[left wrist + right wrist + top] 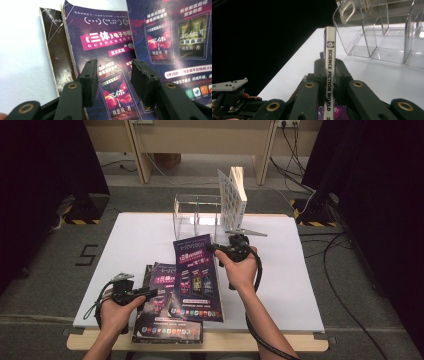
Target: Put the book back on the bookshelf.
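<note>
2 tongs are at work over the white worktop (140, 235). The right tongs (220, 249) are clamped on a magazine (196, 277): in the right gripper view the 2 black jaws press on either side of its thin white spine (330, 75), which stands upright between them and reads "SCIENCE FICTION WORLD" top to bottom. In the high view this magazine is lifted and tilted, its purple back cover facing the camera, its upper right edge in the grip and its lower edge near the front of the worktop, over the other copies. The left tongs (150, 292) stand open with nothing between the pads; the left gripper view shows the 2 jaws well apart, hovering just above a second magazine (105, 62) that lies flat, with no contact that can be made out. That cover is dark purple with a magenta banner, white Chinese lettering and small pictures of book covers. Beside it, at the left of that view, lies a dark brown magazine (56, 55) with a worn edge. A further purple copy (167, 330) lies at the front edge of the worktop. Behind the lifted magazine, a clear plastic rack (197, 217) with several compartments stands at the far edge, with 1 white-spined book (234, 195) upright in its right end.
</note>
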Demonstrator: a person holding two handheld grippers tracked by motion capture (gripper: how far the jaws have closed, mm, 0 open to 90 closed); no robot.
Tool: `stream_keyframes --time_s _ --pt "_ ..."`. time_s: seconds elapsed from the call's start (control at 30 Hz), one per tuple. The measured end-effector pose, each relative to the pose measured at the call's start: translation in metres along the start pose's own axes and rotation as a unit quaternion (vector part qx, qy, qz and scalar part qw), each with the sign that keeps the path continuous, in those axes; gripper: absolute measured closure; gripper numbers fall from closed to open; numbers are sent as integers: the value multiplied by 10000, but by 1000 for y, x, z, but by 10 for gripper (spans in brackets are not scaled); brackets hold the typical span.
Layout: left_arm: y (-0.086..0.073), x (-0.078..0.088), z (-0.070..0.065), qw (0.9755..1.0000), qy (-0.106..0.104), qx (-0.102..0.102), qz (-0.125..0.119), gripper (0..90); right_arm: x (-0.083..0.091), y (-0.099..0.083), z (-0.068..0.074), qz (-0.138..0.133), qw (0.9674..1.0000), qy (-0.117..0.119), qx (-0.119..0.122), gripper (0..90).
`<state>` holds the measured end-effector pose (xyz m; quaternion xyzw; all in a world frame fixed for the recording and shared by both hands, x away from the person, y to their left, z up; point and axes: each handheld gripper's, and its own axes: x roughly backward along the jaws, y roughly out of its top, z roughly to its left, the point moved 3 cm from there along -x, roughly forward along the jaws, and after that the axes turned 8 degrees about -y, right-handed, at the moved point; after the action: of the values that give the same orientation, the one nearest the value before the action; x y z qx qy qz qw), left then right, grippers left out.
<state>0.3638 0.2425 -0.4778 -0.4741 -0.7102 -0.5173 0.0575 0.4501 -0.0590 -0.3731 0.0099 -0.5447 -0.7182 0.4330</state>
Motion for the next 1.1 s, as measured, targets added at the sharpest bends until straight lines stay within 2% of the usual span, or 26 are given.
stream_keyframes --time_s 0.47,1.1 --pt "0 0 0 10000 -2 4 2 556 12 14 2 -465 9988 -118 61 833" --pt "0 1 0 10000 17 17 -5 549 18 24 0 -729 9972 -151 84 833"
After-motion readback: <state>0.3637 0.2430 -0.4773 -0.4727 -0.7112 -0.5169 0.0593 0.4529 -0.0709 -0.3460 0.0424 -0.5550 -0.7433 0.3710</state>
